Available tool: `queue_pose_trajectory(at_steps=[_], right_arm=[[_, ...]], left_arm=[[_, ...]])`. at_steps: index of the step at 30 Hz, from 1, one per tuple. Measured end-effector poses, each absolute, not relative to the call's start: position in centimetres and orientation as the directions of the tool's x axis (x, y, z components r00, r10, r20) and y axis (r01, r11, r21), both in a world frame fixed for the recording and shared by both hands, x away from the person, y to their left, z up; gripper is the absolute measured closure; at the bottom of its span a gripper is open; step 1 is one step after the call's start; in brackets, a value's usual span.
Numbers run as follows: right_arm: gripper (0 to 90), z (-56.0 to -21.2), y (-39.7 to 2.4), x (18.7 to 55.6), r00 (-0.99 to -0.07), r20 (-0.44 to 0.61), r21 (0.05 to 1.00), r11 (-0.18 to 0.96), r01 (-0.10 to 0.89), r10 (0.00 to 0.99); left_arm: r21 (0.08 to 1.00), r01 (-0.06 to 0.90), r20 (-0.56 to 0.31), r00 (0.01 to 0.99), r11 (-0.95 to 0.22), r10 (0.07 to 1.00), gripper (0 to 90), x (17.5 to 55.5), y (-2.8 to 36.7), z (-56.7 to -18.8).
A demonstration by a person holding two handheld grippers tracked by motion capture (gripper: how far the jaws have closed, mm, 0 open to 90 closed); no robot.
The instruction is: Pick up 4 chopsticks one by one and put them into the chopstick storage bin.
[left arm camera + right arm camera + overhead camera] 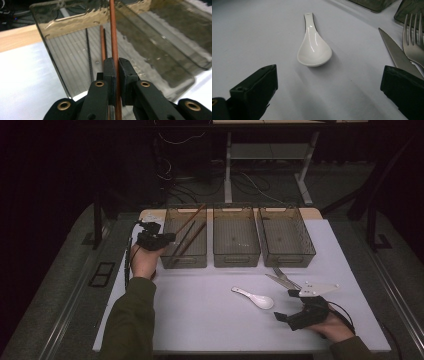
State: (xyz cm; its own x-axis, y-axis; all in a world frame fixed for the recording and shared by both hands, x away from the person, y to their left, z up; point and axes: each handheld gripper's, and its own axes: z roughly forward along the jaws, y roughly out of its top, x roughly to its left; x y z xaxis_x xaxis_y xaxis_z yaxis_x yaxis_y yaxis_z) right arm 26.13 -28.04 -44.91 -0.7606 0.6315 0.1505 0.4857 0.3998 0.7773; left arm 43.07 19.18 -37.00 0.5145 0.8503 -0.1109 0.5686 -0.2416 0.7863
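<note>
One brown chopstick [114, 37] is pinched tight in the left tool [117, 75], over the left bin [170, 261] where more sticks lie. Next, I think, it must let go inside. The right tool [329, 82] waits wide open and empty, near the white spoon [314, 47] on the desk [200, 310].

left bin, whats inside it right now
The left bin holds brown and dark chopsticks lying lengthwise. The left gripper is shut on another brown chopstick angled over it. The near wall's glare hides their lower ends.
</note>
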Motion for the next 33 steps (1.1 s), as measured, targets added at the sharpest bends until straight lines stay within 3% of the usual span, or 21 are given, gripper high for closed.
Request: queue_pose_trajectory(at_steps=[12,15,24,33], right_arm=[[0.9,-44.9,-28.1,26.1,-0.762,0.150,0.779,0.399,0.483,0.631],[0.9,-44.9,-28.1,26.1,-0.761,0.151,0.779,0.398,0.485,0.631],[0.9,-44.9,-28.0,26.1,-0.762,0.151,0.779,0.399,0.484,0.630],[0.9,-44.9,-28.1,26.1,-0.762,0.152,0.780,0.397,0.484,0.630]], left_arm=[[0.717,0.657,-0.124,0.448,-0.232,0.885,83.2,44.3,18.7,-38.9],[0.724,0.653,-0.129,0.442,-0.220,0.888,74.1,44.3,18.6,-38.8],[0.763,0.611,-0.137,0.469,-0.210,0.872,62.1,43.7,18.5,-37.9],[0.804,0.545,-0.140,0.562,-0.238,0.815,49.9,42.0,17.7,-36.5]])
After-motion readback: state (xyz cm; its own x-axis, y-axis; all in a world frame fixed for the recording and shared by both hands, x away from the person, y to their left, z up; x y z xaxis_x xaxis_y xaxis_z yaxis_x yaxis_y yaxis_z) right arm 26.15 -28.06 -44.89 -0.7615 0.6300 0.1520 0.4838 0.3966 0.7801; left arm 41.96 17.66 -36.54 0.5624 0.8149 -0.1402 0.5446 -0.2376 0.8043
